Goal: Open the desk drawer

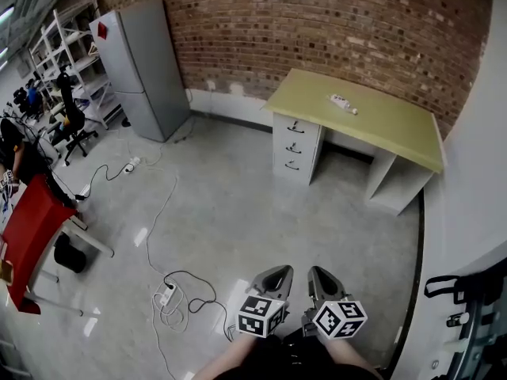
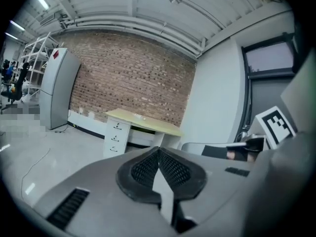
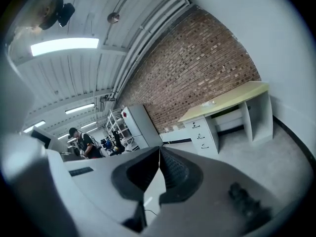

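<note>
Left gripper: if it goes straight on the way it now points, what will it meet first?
The way looks free over the floor; the left gripper, shut, probably reaches the desk first, though depth is unclear.

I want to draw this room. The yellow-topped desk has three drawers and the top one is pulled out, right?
Not quite. The desk has a yellow top and three drawers, but the top drawer is shut, flush with the others; the head view shows it.

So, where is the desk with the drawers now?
In the head view the desk stands at upper right, against the brick wall, right of the grey fridge.
</note>
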The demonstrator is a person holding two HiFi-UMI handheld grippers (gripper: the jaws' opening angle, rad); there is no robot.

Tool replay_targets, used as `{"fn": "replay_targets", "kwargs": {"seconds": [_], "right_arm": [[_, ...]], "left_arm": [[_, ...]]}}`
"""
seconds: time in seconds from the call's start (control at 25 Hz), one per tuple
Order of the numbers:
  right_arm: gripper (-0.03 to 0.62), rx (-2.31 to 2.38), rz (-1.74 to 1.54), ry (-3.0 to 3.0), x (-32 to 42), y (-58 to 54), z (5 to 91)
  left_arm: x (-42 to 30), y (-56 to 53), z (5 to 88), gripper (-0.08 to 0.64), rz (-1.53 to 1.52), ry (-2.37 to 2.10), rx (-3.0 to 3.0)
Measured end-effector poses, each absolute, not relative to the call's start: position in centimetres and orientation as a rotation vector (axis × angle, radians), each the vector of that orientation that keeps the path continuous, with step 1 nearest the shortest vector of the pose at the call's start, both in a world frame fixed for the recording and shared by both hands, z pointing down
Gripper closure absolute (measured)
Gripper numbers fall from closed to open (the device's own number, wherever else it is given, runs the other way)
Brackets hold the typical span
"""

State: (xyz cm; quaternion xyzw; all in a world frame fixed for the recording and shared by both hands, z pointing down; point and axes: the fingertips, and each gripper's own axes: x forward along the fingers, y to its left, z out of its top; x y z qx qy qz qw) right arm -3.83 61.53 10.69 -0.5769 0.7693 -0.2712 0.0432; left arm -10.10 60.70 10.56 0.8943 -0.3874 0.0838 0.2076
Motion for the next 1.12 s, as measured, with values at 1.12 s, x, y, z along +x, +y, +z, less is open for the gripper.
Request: {"fn": "replay_targets", "kwargs": {"seconds": [1.12], "right_arm": [[0.578, -1.845, -0.874, 2.343, -8.2, 56.0, 13.1]], "left_arm": [[-15.4, 55.7, 12.9, 0.551, 0.303, -1.086, 2.447]]}}
